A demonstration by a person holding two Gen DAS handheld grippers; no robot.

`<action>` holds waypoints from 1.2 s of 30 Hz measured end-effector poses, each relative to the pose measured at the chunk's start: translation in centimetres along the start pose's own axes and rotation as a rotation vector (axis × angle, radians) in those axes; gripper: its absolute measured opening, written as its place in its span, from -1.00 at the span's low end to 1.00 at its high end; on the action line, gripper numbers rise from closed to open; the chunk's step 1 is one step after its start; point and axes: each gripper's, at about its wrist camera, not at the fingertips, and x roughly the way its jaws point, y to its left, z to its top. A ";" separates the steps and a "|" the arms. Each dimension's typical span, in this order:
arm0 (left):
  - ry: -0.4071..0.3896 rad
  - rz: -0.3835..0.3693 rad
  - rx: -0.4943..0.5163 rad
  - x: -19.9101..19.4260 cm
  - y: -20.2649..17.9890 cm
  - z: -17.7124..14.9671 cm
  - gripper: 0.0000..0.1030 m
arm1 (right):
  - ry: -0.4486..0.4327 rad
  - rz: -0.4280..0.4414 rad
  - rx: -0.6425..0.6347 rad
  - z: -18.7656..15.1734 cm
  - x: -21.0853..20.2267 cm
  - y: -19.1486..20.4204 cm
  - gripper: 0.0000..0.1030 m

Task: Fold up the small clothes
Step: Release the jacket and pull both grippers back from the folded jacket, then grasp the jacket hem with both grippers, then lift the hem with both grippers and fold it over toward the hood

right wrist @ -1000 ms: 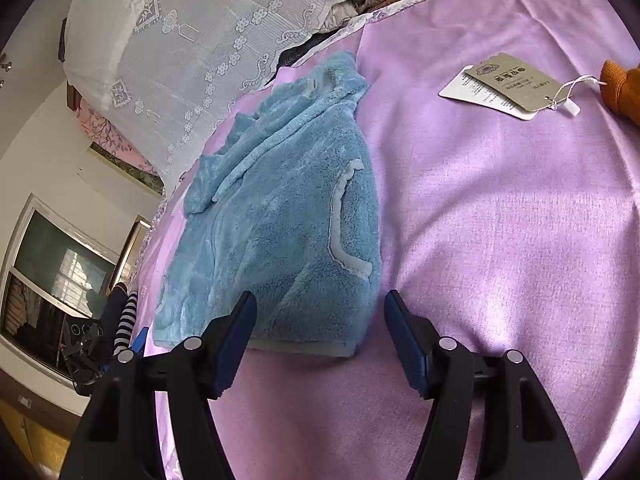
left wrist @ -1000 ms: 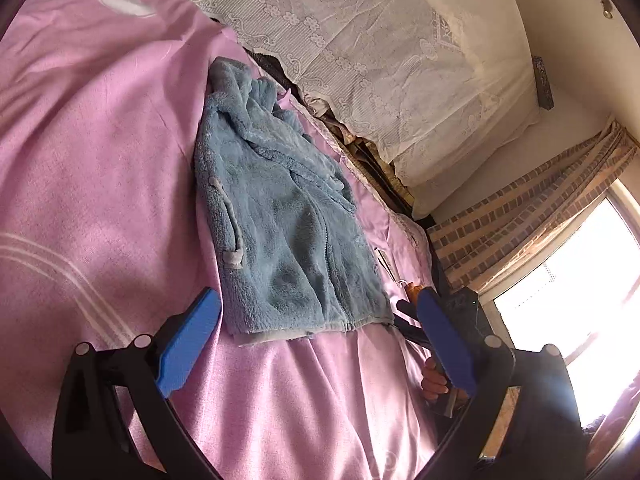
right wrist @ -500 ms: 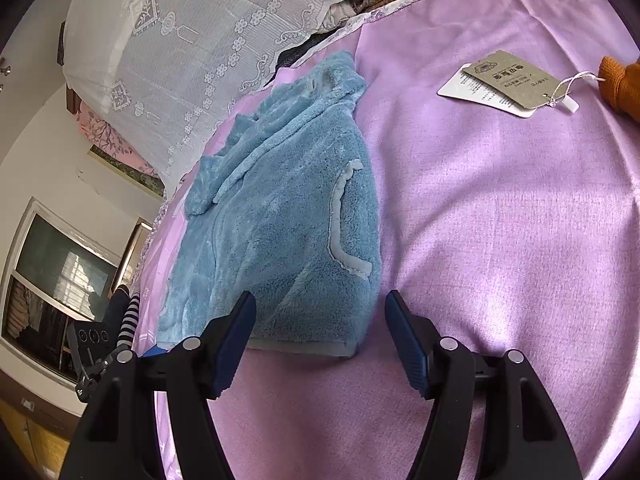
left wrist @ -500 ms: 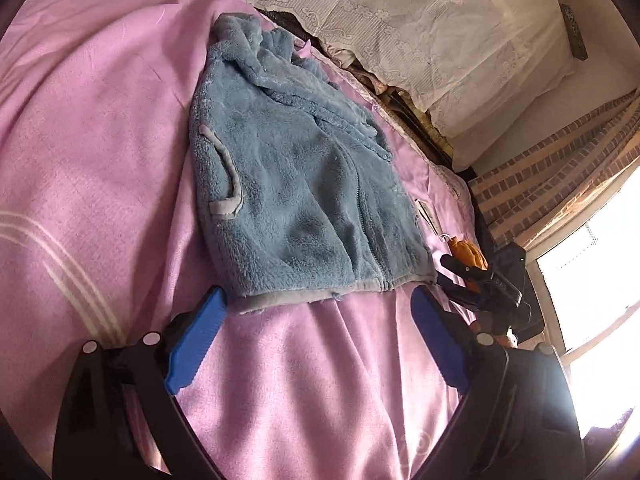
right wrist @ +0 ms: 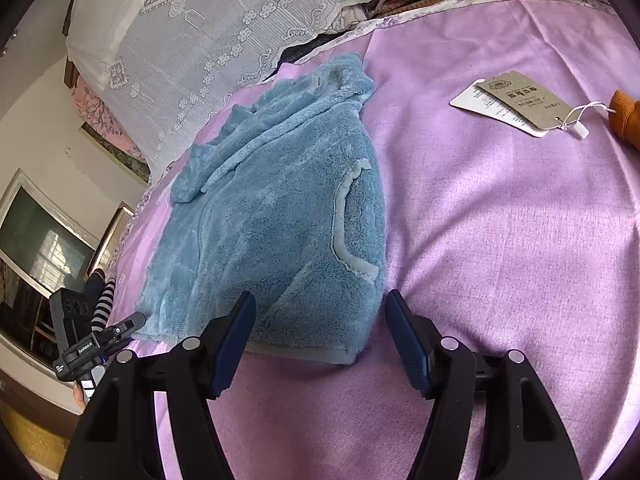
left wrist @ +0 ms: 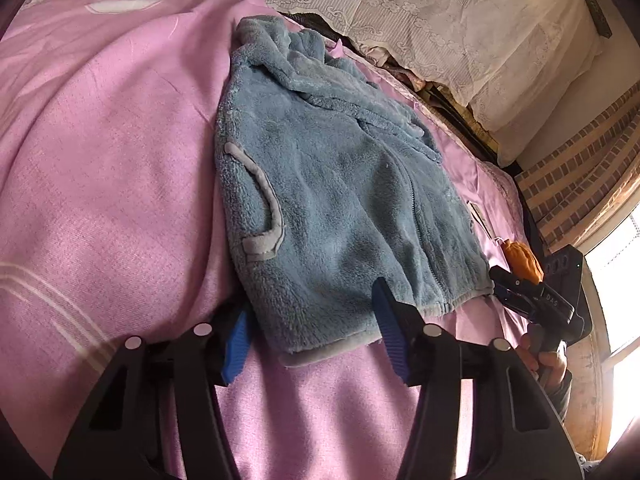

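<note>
Now, from your left wrist view, the left gripper [left wrist: 310, 328] has just been closing, and its blue pads straddle the near hem corner of the blue fleece jacket [left wrist: 332, 184]; the jaws are still apart, and whether the pads press the fleece you cannot tell. The jacket lies flat on the pink bedspread [left wrist: 100, 168], collar toward the lace-covered pillow [left wrist: 460, 20]. At the right edge your other hand [left wrist: 548, 360] holds the right gripper's body near an orange item [left wrist: 522, 258].

From your right wrist view, the right gripper [right wrist: 320, 338] stands spread over the jacket's [right wrist: 272, 216] near hem, pads clear of the fabric. Paper tags [right wrist: 516, 102] lie well apart on the bedspread [right wrist: 500, 220].
</note>
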 end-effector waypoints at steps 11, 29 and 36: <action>0.004 -0.017 -0.023 0.9 0.1 0.7 0.11 | 0.019 0.095 0.089 0.1 0.2 -0.9 0.01; -0.087 -0.081 -0.008 -2.3 -1.2 3.6 -0.75 | -0.091 0.174 0.079 1.9 -2.9 0.4 -0.69; -0.146 -0.093 0.004 -3.4 -2.6 8.0 -0.75 | -0.156 0.198 0.039 6.5 -4.0 2.9 -0.70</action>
